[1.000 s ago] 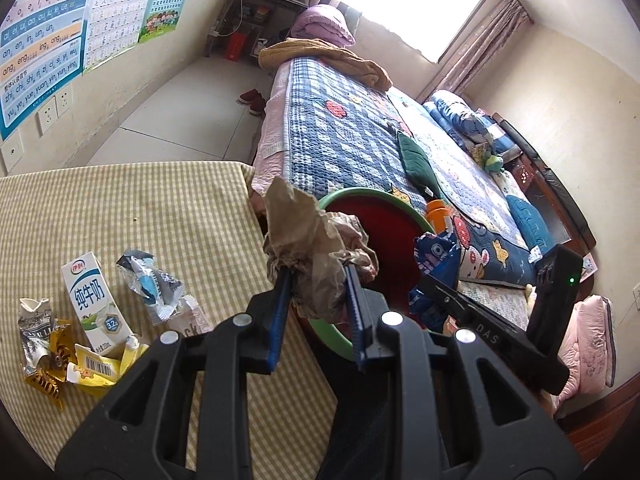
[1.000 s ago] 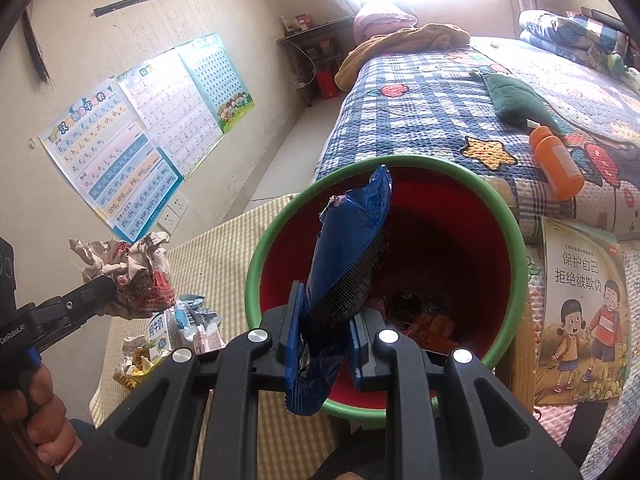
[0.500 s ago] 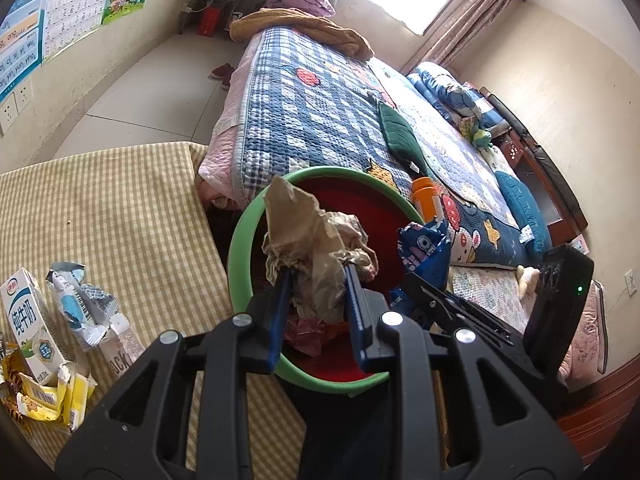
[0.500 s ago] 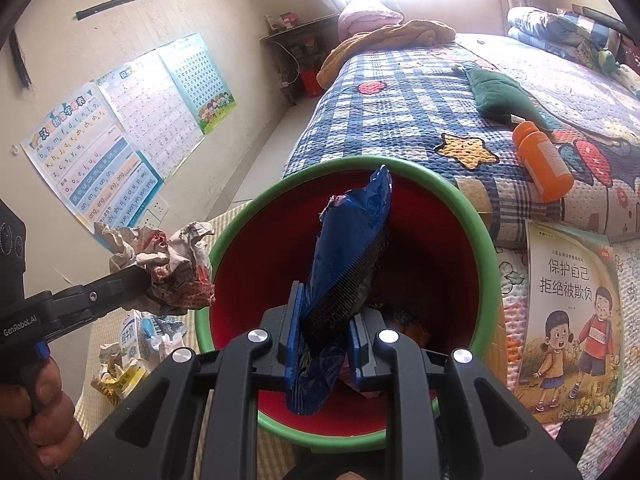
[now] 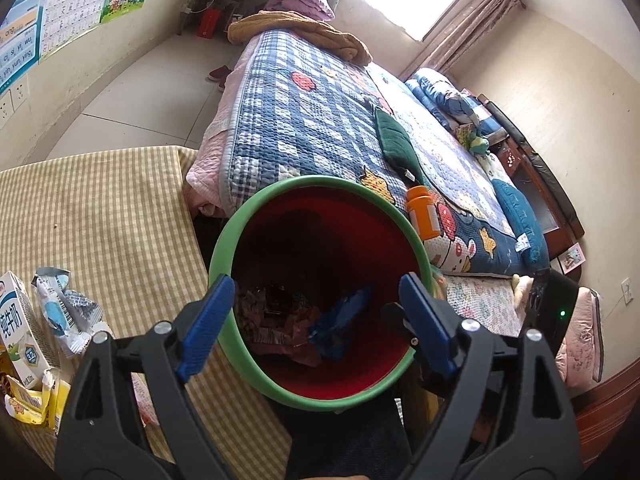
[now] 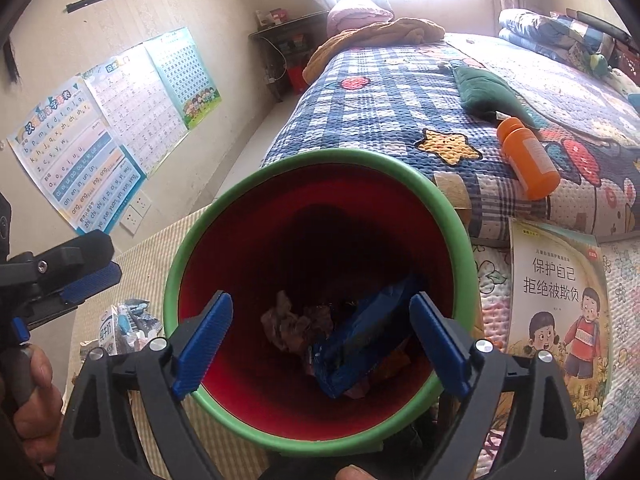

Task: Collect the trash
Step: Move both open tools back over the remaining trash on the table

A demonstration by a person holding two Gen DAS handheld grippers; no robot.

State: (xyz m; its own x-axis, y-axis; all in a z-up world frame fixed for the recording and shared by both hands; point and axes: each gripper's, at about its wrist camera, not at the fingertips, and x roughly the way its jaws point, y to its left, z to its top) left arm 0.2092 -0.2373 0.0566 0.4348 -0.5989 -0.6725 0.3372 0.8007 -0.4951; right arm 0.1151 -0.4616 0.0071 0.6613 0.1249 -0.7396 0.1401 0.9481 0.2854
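A red bin with a green rim [image 5: 256, 208] [image 6: 240, 184] stands between the checked table and the bed. My left gripper [image 5: 316, 320] is open and empty above the bin's mouth. My right gripper [image 6: 320, 338] is open and empty above the bin too. Inside the bin lie a blue snack bag [image 5: 340, 320] [image 6: 364, 340], a crumpled brown paper wad [image 6: 288, 324] and other wrappers [image 5: 276, 316]. On the table at the left remain a milk carton [image 5: 18, 320] [image 6: 107, 330], a crumpled blue-white wrapper [image 5: 64, 312] and yellow wrappers [image 5: 32, 404].
The checked tablecloth [image 5: 100, 208] lies left of the bin. The bed with a blue quilt [image 5: 304, 120] is behind it, with an orange bottle [image 5: 422, 212] [image 6: 528, 158] and a green cushion [image 5: 394, 140]. A children's book [image 6: 560, 308] lies right of the bin.
Both grippers opened over the bin. The brown paper wad dropped from the left gripper and the blue bag from the right; both now lie inside the bin.
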